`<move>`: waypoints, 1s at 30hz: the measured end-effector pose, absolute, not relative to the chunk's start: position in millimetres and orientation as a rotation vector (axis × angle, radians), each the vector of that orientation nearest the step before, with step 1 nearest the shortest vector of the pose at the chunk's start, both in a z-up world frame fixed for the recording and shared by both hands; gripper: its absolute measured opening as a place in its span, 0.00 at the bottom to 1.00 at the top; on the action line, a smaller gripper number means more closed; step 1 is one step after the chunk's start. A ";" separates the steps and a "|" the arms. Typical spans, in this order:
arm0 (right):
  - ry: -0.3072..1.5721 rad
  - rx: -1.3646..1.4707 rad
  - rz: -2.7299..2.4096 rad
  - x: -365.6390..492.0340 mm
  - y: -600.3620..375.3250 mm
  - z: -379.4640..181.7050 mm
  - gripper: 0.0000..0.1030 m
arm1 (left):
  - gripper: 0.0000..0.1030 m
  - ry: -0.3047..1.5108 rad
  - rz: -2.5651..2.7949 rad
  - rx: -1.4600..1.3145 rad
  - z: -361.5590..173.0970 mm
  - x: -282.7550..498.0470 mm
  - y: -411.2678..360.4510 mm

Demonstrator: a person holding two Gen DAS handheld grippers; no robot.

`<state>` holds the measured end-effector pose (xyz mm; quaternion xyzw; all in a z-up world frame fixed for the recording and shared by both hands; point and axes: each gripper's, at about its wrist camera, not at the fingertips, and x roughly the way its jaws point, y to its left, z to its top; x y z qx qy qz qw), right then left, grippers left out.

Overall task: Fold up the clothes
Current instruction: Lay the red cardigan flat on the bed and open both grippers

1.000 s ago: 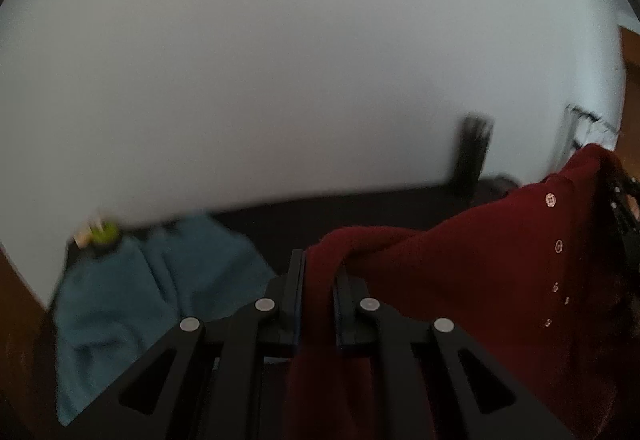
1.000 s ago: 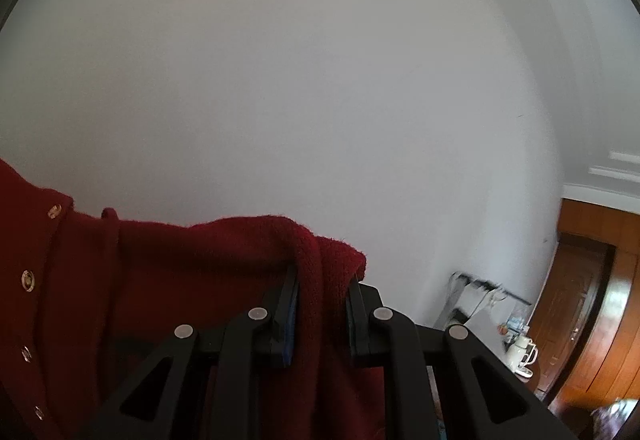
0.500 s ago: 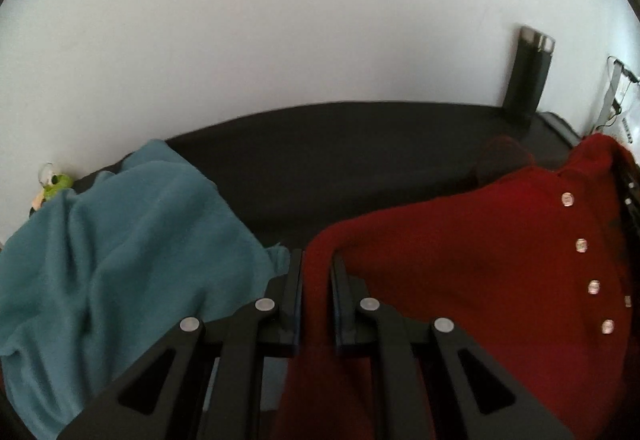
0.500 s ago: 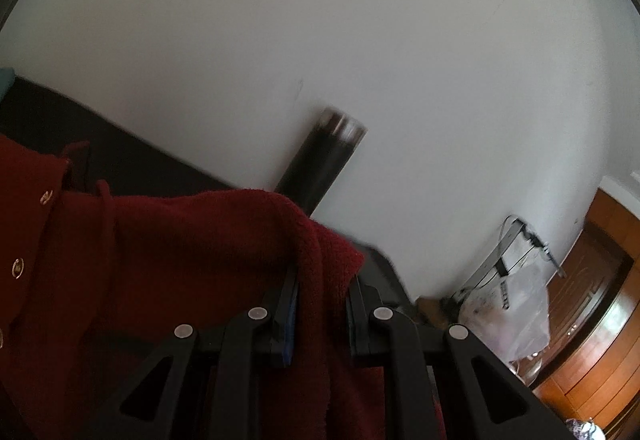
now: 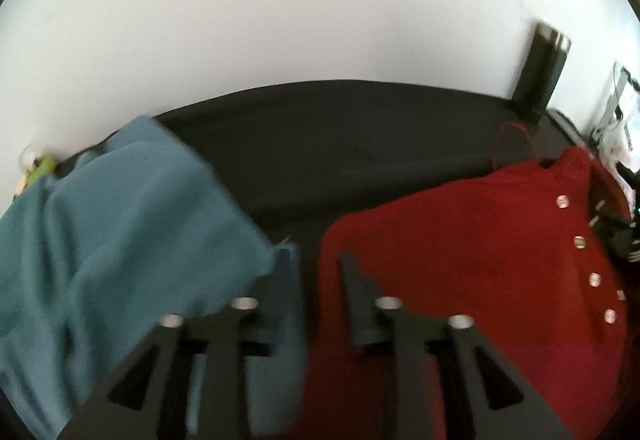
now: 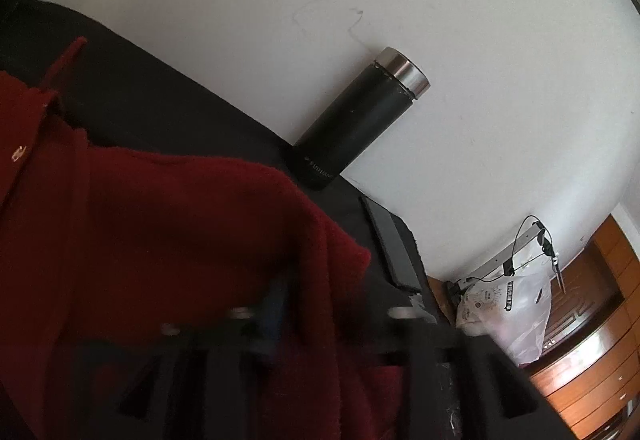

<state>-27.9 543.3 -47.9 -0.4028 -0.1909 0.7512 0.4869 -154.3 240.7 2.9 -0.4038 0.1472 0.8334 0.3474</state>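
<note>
Two garments on the dark worktop [image 5: 360, 144]

Red knit cardigan [image 5: 472, 240]: right side of the left wrist view, spread mostly flat, row of pale round buttons [image 5: 579, 242] down its right edge, a thin red loop at the collar end. In the right wrist view its thick fuzzy edge is bunched and draped. Teal garment [image 5: 120, 240]: left side, crumpled, soft folds, just beside the cardigan; a narrow strip of worktop shows between them.
</note>
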 end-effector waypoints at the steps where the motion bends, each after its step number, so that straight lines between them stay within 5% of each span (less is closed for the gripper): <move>1: -0.461 -0.976 1.834 -26.7 543.6 -47.5 0.87 | 0.60 0.363 2.166 -1.045 8.9 -150.9 229.0; 7: -0.404 -0.951 1.902 -1.9 531.4 -34.1 0.87 | 0.78 0.286 2.161 -0.995 36.9 -110.4 152.8; 15: -0.448 -0.885 1.914 44.4 476.4 -3.7 0.87 | 0.80 0.332 1.980 -0.962 28.2 -21.5 129.8; 24: -0.249 -0.873 2.127 96.9 401.6 29.1 0.87 | 0.80 0.589 2.175 -0.992 -8.1 -7.5 148.1; 26: -0.184 -0.905 2.198 107.6 385.5 25.1 0.87 | 0.74 0.559 2.219 -1.020 -6.8 -18.8 138.1; 28: -0.116 -0.940 2.261 116.6 370.9 17.6 0.87 | 0.46 0.551 2.272 -1.041 -3.5 -32.8 127.4; 30: -0.053 -0.977 2.317 122.6 358.4 8.6 0.87 | 0.33 0.528 2.324 -1.028 6.0 -44.9 118.9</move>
